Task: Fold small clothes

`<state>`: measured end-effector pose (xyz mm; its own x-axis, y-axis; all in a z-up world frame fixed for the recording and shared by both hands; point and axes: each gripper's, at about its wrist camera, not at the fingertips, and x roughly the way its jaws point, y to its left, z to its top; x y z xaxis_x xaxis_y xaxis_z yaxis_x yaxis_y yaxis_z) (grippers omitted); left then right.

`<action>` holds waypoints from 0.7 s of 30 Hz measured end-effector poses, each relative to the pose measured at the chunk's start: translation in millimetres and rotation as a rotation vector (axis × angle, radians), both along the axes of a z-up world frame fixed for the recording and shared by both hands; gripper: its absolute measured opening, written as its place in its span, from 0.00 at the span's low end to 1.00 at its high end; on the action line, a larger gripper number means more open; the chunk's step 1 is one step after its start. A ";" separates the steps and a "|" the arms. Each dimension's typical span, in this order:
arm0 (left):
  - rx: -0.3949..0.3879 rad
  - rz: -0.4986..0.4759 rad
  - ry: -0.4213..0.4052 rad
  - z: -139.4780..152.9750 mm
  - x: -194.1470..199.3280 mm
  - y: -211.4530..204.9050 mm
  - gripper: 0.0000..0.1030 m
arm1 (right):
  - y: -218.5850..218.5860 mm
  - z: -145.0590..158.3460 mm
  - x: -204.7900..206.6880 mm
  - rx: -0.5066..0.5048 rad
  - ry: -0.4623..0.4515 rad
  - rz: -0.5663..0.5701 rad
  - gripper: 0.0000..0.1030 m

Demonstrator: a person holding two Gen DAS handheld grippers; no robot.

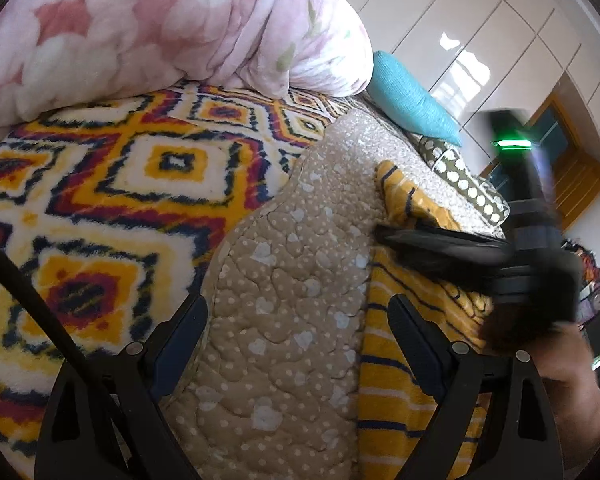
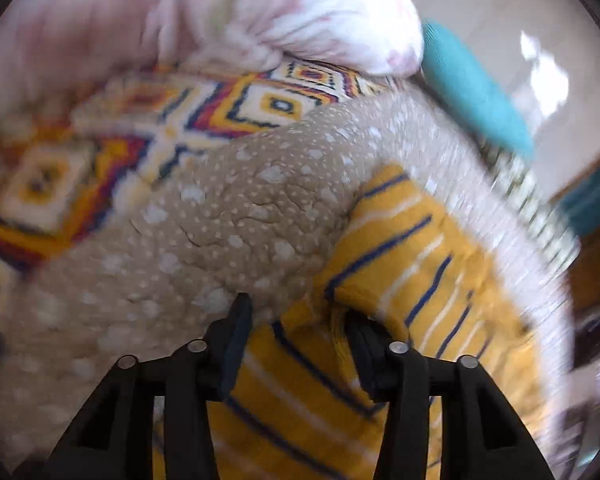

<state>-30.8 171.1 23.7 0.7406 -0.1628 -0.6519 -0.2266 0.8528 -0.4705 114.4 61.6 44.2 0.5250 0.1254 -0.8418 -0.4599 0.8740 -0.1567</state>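
A small mustard-yellow garment with navy and white stripes (image 1: 392, 380) lies on the beige quilt at the right of the left wrist view. In the right wrist view the garment (image 2: 420, 248) has one part folded over. My left gripper (image 1: 298, 308) stands wide open over the quilt, its right finger above the garment's edge. My right gripper (image 2: 298, 312) is open low over the garment. Cloth lies between its fingers, and a fold sits against the right one without being pinched. The left wrist view shows the right gripper (image 1: 384, 236) blurred, its tips at the garment's far end.
The beige dotted quilt (image 1: 284, 260) lies over a yellow, red and navy patterned blanket (image 1: 120, 184). A pink floral duvet (image 1: 160, 20) is heaped at the back. A teal pillow (image 1: 412, 96) and a polka-dot pillow (image 1: 468, 184) line the bed's far edge before white wardrobes (image 1: 480, 40).
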 end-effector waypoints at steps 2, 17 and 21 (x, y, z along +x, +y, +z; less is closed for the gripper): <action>0.017 -0.002 0.002 -0.5 1.8 -3.2 0.90 | -36.5 19.9 -16.4 0.191 0.042 -0.046 0.56; -0.089 -0.198 0.019 -1.2 -14.1 -26.5 0.96 | -382.2 12.1 -237.9 0.665 0.135 -0.563 0.60; -0.071 -0.326 0.044 1.9 -42.4 -55.0 0.96 | -377.0 -15.7 -265.6 0.799 0.170 -0.482 0.60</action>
